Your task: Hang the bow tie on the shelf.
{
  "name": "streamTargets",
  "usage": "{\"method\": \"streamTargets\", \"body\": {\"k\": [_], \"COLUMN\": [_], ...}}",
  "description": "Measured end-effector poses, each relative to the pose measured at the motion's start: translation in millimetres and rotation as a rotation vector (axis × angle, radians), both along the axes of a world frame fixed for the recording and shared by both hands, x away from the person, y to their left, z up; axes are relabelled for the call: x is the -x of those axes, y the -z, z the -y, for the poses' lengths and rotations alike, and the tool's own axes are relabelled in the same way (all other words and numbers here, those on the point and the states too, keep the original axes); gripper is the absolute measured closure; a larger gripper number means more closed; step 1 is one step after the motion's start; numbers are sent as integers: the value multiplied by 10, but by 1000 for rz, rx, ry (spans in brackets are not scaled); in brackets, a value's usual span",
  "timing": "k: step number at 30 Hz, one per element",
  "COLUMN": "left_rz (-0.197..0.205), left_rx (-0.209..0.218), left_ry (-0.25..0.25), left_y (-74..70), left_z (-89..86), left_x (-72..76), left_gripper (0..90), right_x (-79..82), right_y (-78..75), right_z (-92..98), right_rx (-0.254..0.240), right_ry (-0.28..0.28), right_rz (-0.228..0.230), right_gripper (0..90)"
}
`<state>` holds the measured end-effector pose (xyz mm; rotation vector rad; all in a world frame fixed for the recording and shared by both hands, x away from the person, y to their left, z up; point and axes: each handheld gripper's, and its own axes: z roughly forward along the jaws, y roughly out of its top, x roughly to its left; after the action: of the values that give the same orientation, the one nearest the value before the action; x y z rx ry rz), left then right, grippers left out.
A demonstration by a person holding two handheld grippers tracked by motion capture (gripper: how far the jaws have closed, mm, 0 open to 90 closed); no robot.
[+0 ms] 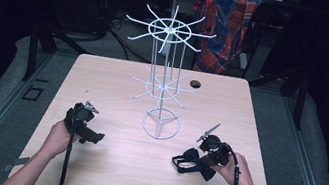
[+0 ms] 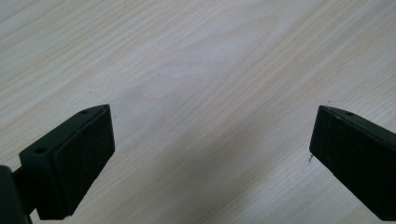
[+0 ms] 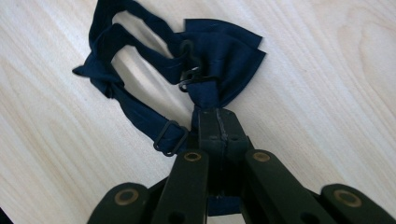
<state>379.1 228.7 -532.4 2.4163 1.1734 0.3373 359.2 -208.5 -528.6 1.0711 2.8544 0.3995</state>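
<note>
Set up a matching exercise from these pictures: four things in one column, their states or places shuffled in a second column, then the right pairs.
1. left gripper
2. right gripper
3. bow tie
4. wire rack

A. stands upright mid-table
B. jaws apart over bare wood
C. lies on the table, pinched at its middle
D. jaws closed on fabric

Pairs: 1-B, 2-D, 3-C, 4-A

Navy bow tie [image 3: 219, 60] — flat on table, strap looped beside it.
</note>
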Motion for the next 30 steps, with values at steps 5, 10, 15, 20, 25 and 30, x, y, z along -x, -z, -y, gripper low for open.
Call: {"method": "streamTargets", "body": {"k": [5,10,15,20,25,30], "left_rz": [0,0,-2,-1,-2,-3], "left_rx": [-1,-2,-2,-2,-3,-3], "left_ry": [2,3,3,3,3,5], "left_y": [-1,-1,1,2,3,6], "left_z": [3,3,5,6,6,5], "left_x": [1,0,-1,-1,-1,-2], "left_gripper": [1,1,1,1,1,1], "right_x": [-3,-17,-22,-21,-10,-8], "right_y": [16,-21,-33,41,111,137], "right_z": [3,28,21,-23,-92,-108], "right_rx": [-11,-34,-78,-83,13,7], "right_ry": [4,15,30,28,8,27], "right_rz": [-3,-8,-20,-81,-69,-77], "right_gripper": [869,714,589,506,617,710]}}
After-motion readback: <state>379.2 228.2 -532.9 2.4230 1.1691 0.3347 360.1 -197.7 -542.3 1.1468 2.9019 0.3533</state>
